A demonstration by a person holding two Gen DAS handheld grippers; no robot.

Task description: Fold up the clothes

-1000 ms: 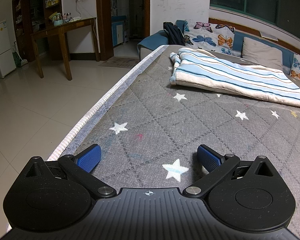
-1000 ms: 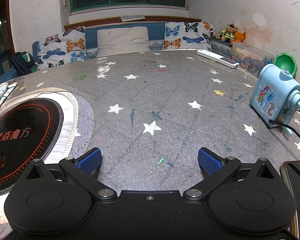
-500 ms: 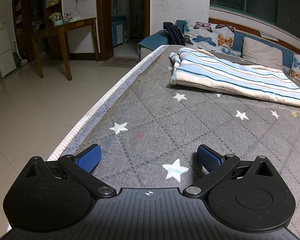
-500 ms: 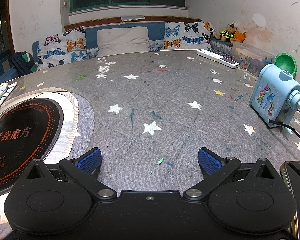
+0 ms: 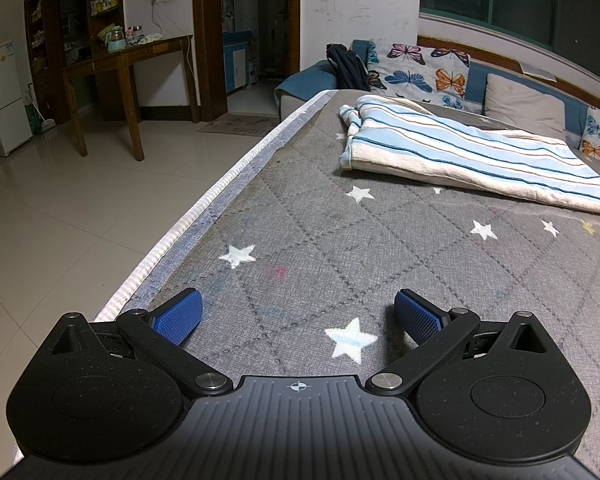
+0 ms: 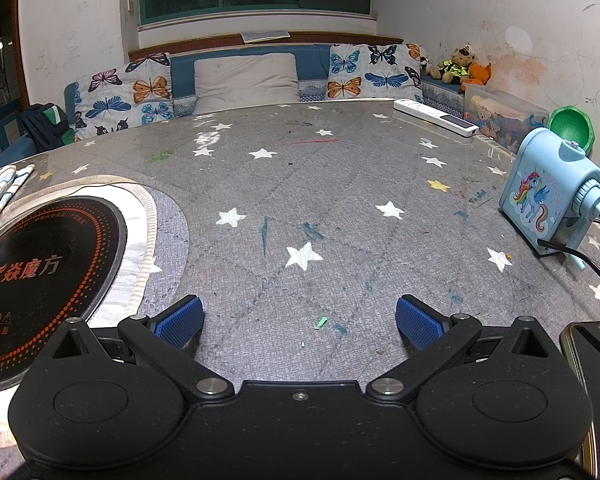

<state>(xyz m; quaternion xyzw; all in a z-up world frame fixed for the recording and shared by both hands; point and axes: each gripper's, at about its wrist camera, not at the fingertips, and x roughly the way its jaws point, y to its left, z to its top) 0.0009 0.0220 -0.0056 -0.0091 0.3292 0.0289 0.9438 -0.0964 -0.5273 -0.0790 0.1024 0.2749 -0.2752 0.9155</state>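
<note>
Resting low over the gray star-print counter [image 5: 380, 248], the left claw [image 5: 298, 316] has its blue pads spread wide with nothing between them — only a white star of the cover shows in the gap. The right claw [image 6: 300, 318] sits the same way over its own stretch of counter, pads apart and empty. Both look parked at a neutral start, likely so each arm can reach out freely once work begins.

The thing to fold, a blue-and-white striped cloth [image 5: 460, 156], lies bunched and partly doubled over at the far side of the counter, well apart from the left claw and straight ahead of it. In the right view only its edge [image 6: 0, 188] peeks in at the far left, beside a round black cooktop [image 6: 40, 272] set into the counter. A blue unicorn pencil sharpener [image 6: 548, 200] stands off to the right, and a phone [image 6: 596, 356] lies just beside the right claw, so the open middle seems the natural place to spread the cloth.

Compared with the frames a second and half a second back, nothing has shifted — the claws, the cloth and the clutter all sit where they were. No fold has begun.
</note>
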